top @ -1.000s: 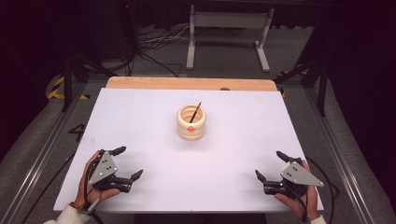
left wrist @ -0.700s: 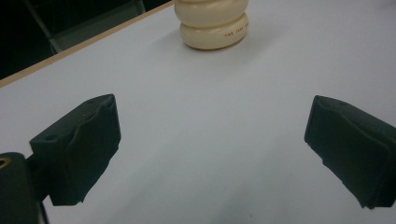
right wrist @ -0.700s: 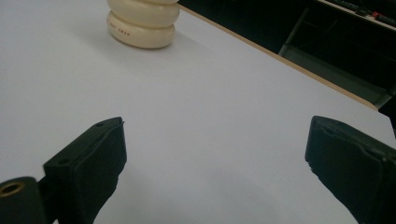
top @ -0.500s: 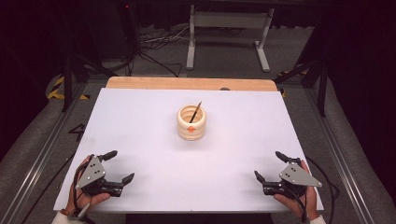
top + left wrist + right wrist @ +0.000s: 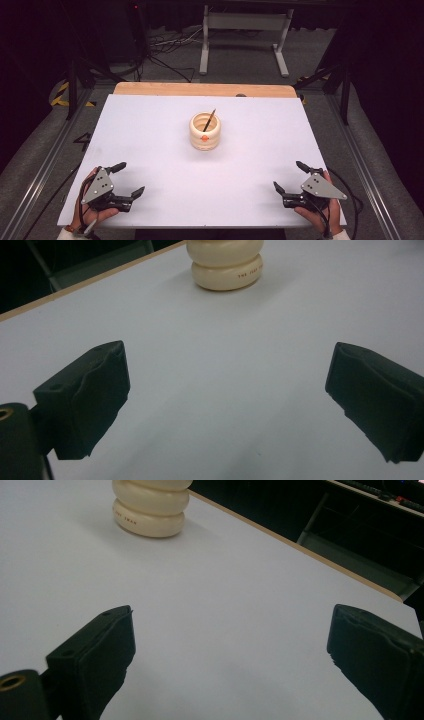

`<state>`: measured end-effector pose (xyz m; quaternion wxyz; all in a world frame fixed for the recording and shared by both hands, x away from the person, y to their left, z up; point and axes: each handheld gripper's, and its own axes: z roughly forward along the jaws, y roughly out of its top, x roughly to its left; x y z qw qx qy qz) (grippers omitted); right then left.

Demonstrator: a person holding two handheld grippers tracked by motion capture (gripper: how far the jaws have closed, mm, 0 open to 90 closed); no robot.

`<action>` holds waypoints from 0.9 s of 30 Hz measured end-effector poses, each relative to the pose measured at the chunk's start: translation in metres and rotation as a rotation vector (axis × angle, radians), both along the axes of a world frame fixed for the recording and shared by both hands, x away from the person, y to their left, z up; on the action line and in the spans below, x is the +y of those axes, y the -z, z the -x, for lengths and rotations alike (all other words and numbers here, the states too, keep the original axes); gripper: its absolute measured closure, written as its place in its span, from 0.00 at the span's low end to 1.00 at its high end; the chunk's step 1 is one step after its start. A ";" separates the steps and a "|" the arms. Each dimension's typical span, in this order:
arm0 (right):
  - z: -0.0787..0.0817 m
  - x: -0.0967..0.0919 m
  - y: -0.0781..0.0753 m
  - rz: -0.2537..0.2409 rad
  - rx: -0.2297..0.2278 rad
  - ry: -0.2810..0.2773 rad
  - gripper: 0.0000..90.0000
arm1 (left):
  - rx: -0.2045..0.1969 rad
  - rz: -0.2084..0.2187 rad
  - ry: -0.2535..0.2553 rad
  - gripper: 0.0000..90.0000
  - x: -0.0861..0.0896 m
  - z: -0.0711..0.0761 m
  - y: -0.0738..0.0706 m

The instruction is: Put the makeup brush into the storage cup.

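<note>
Left gripper (image 5: 126,180): near table edge, jaws wide apart, nothing between them. Ribbed cream pot (image 5: 205,131): table centre, upright, well ahead of both sets of fingers, to the right of the left pair and to the left of the right pair. Thin dark stick (image 5: 209,119): stands in pot, tilted. Right gripper (image 5: 290,176): jaws wide apart, empty. Neither hand judged clearly nearer.
</note>
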<state>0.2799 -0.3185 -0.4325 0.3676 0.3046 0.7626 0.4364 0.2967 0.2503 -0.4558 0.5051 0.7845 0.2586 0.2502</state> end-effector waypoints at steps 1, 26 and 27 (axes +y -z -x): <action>0.001 0.001 0.000 0.000 -0.001 -0.003 0.06 | -0.001 0.004 -0.002 0.05 0.001 0.001 0.000; 0.002 0.003 0.000 -0.001 -0.008 -0.014 0.06 | -0.002 0.022 -0.002 0.06 -0.001 -0.002 -0.001; 0.002 0.002 0.000 0.000 -0.008 -0.013 0.06 | 0.000 0.023 -0.002 0.06 -0.002 -0.003 -0.002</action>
